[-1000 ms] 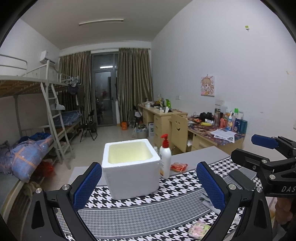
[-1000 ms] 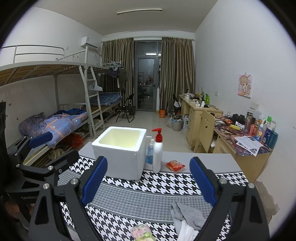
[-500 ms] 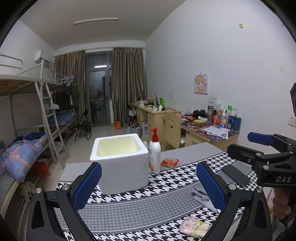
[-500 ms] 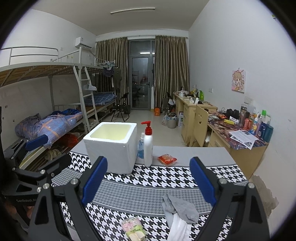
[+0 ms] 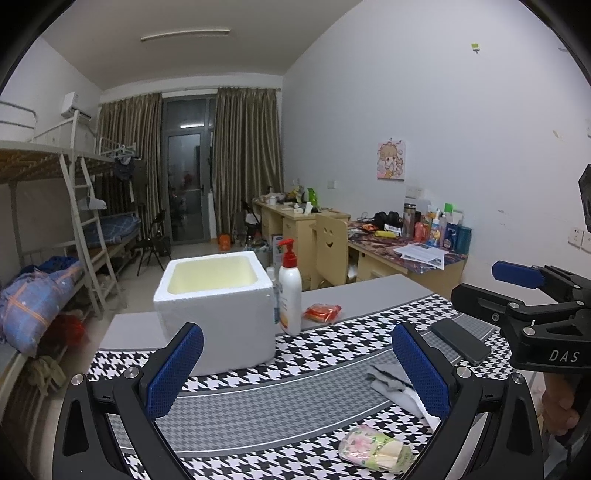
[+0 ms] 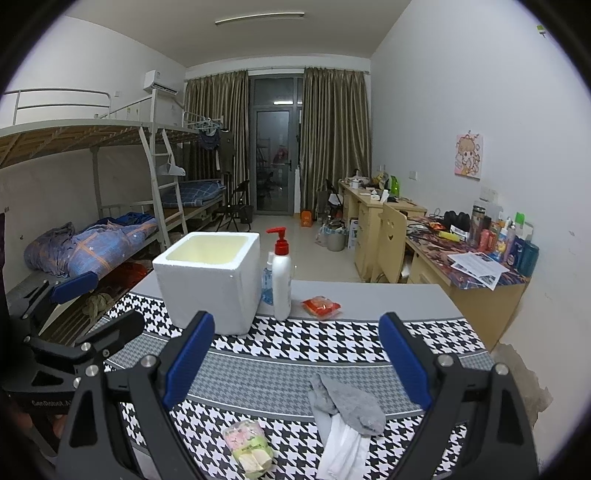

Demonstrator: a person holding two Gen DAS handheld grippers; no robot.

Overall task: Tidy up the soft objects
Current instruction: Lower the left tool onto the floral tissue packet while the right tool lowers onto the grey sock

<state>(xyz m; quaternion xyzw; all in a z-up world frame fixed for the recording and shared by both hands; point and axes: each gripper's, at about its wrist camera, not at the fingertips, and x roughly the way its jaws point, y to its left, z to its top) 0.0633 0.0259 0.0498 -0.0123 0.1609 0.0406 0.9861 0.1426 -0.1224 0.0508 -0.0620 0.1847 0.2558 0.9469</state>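
I've tilted both grippers down — the grey-and-white sock (image 6: pixel 345 417) and pastel tissue pack (image 6: pixel 248 443) now show at 6 o'clock; both jaws spread, empty.

White walls (image 6: pixel 436 92) and ceiling, one tube light (image 6: pixel 259 17) overhead. Brown curtains (image 6: pixel 334 140) beside a glass door (image 6: pixel 272 162) at the far end. Metal bunk bed (image 6: pixel 92 147) with ladder (image 6: pixel 166 192) on the left; wooden desks (image 6: pixel 373 210) along the right wall, a cartoon poster (image 6: pixel 468 155) above.

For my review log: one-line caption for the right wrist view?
Open right gripper above grey socks and tissue pack; foam box behind.
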